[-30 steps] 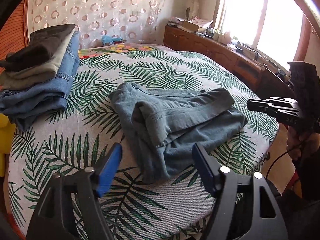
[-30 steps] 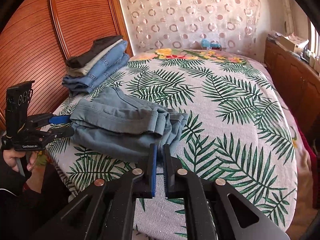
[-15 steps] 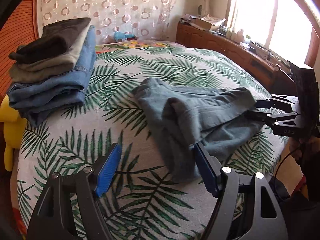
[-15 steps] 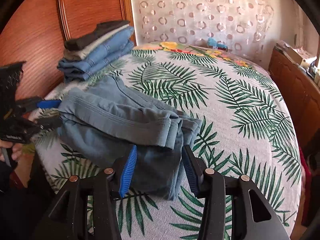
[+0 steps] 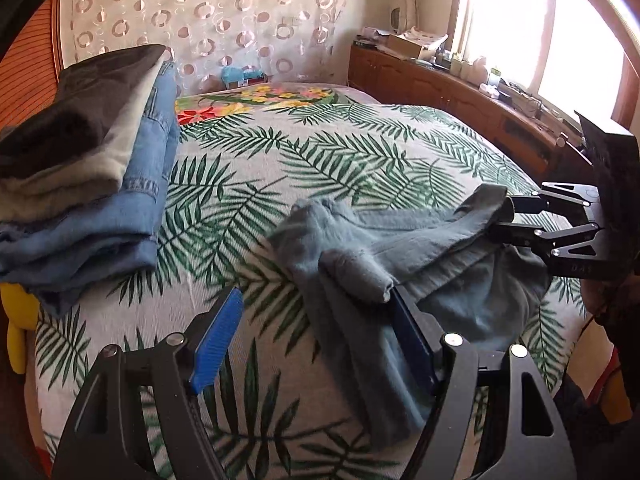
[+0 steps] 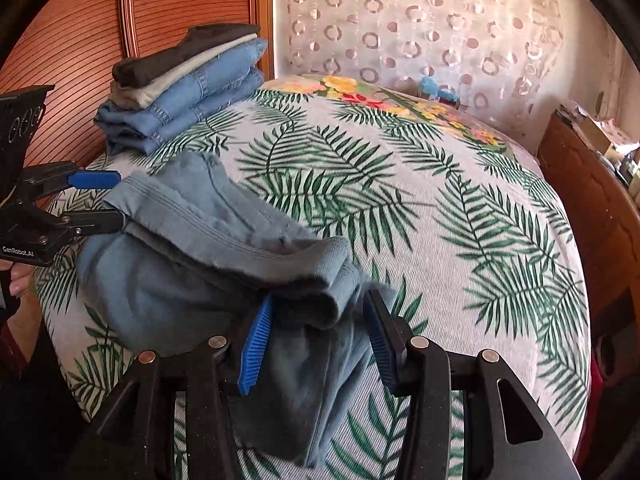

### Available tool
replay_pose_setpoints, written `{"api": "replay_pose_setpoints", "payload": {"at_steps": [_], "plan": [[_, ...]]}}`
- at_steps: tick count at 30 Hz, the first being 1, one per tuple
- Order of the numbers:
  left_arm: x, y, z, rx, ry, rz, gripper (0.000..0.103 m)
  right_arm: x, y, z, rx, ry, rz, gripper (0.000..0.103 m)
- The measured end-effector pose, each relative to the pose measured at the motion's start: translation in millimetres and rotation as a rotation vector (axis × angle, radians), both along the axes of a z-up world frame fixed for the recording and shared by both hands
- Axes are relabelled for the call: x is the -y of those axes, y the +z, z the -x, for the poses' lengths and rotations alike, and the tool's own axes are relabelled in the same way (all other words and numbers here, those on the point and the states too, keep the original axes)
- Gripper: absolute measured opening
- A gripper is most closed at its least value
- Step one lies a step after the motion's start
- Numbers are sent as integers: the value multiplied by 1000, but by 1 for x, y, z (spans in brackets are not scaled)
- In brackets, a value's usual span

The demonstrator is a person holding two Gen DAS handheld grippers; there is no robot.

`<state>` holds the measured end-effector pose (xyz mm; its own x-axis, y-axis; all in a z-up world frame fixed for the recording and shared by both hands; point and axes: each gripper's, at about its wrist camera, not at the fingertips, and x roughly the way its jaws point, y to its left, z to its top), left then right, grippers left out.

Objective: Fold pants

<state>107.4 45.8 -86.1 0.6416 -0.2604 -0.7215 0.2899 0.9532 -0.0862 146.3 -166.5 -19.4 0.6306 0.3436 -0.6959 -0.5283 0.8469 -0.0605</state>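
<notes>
Two grippers: both were at the near edge of the bed, one at each end of the pants.
Left gripper (image 5: 316,340): jaws were spread wide; one blue pad (image 5: 218,340) was over bare bedspread, the other lay against a rolled end of the pants. Nothing was pinched.
Right gripper (image 6: 316,340): jaws stood apart with a bunched fold of the pants between them; whether the pads pressed the cloth could not be told. In the left view its fingertips sat at the pants' other end.
Pants (image 5: 400,248): grey-blue, loosely folded and rumpled, they lay along the near edge of the bed, part of the cloth hanging over that edge.
Bed (image 6: 460,200): it was covered by a pale bedspread printed with green palm leaves, with bright flowers toward the far end.
Stack of clothes (image 6: 188,88): folded jeans with a pale and a dark garment on top sat at the bed's far left corner, well apart from the pants, beside a wooden headboard (image 6: 80,40).
Curtain (image 6: 420,20): patterned with rings, it hung beyond the far edge.
</notes>
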Motion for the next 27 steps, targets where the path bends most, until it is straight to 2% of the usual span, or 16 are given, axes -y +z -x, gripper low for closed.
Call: {"api": "replay_pose_setpoints", "payload": {"at_steps": [9,15,20,27], "plan": [[-8,17,-26,38,38,50,75,9,1,-47,-1,-45,-66,48],[-10,15,-33,27,51,54,75,18,8,-67,5,-64,-135,48],[-5,14,-30,23,32,64,75,24,11,-62,-13,-38,-157,48],[3,2,-36,2,29,24,75,30,5,-52,-72,13,-157,48]]}}
